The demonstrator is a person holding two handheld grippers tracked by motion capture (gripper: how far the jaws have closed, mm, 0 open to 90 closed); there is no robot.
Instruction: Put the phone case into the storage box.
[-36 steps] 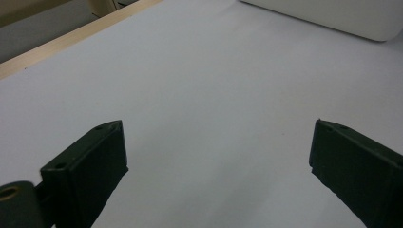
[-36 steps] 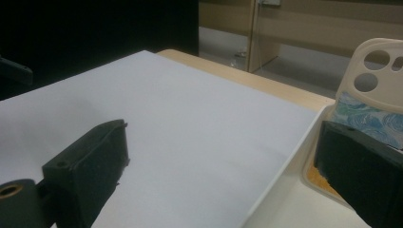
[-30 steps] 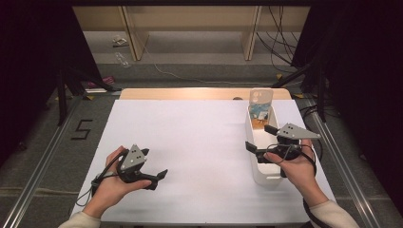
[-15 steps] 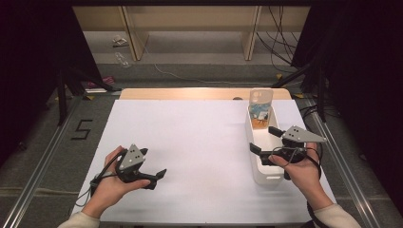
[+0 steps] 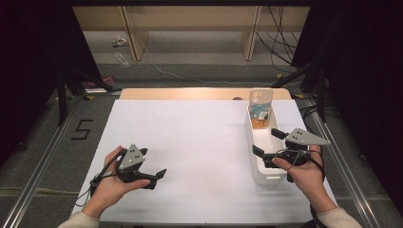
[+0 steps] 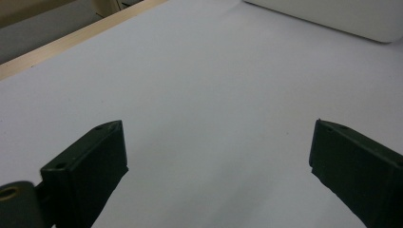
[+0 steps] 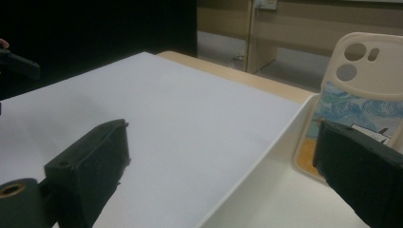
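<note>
Phone case (image 5: 261, 109) upright at white bin's (image 5: 264, 175) far end; my right gripper (image 5: 269, 142), jaws apart, has backed toward tabletop's near-right corner — placement looks done

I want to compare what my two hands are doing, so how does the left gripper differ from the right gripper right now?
The left gripper sits low over bare white table, far from anything; the right gripper is at the white bin, one jaw on each side of its wall. The right gripper points toward the phone case standing in the bin's far end; the left gripper points across the table. Both are open and hold nothing.
</note>
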